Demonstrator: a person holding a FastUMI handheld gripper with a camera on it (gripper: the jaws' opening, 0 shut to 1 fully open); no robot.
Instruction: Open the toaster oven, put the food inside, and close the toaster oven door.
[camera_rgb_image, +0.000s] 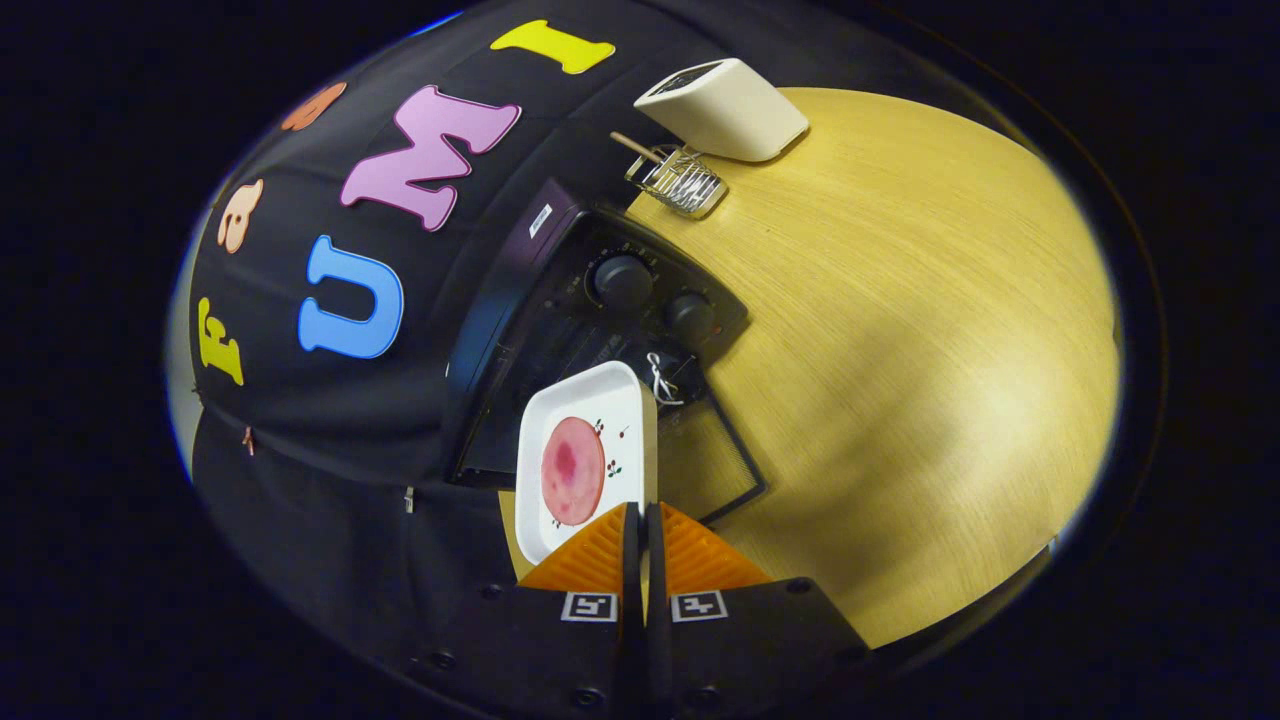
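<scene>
The gripper (641, 515) holds a white tray (585, 400) by its edge: the two orange fingers (590, 555) stand almost together, with the tray's rim pinched between them. On the tray lies a round pink slice of food (572, 471), beside small printed cherry marks. Just beyond the tray stands the black toaster oven (560, 320), its two knobs (623, 280) facing the camera and its glass door (725, 460) folded down open onto the wooden table (900, 350). A loop of white cord (657, 378) hangs at the door's handle. Farther back on the table stand a small wire rack (680, 182) and, beyond it, a white box-shaped appliance (725, 108).
</scene>
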